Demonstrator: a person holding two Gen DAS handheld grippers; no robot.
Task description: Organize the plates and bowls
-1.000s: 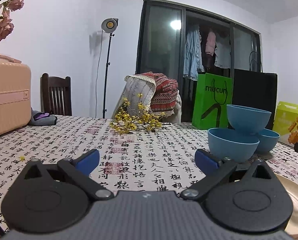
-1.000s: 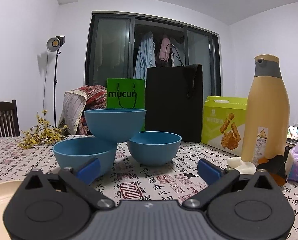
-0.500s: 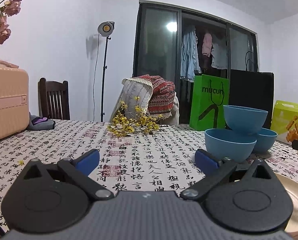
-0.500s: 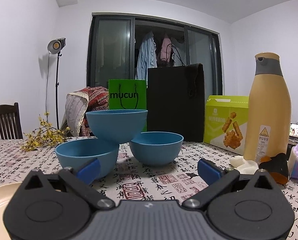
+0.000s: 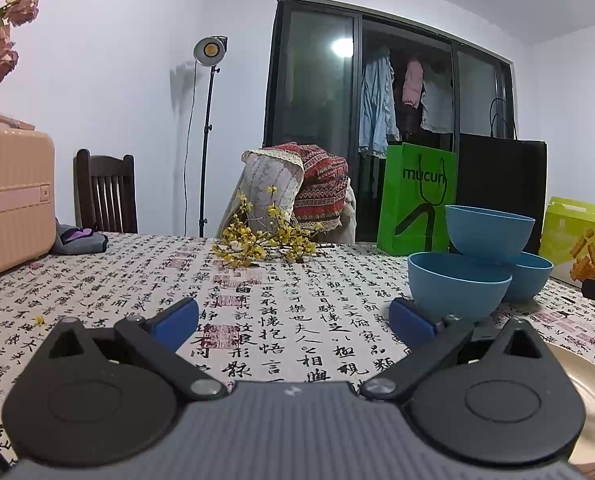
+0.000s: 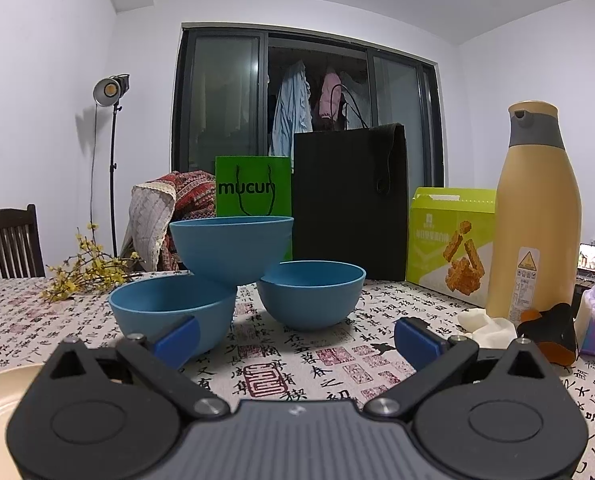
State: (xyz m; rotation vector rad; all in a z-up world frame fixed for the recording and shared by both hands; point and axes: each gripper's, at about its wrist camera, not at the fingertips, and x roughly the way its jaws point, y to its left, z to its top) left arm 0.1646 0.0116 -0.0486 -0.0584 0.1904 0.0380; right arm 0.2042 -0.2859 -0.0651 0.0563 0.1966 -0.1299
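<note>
Bowls of matte blue plastic, three in all, sit right of centre in the left wrist view: one (image 5: 489, 232) perches on the rims of two (image 5: 457, 286) (image 5: 531, 276) standing on the calligraphy-print counter (image 5: 277, 320), a cream plate (image 5: 585, 400) near; the left hand-held gripper (image 5: 293, 318) gapes wide, empty. From the right wrist view, the right hand-held gripper (image 6: 295, 334) likewise spreads wide, holding nothing, facing the pyramid. Nothing looks nested or stacked yet; sorting seems barely begun.
</note>
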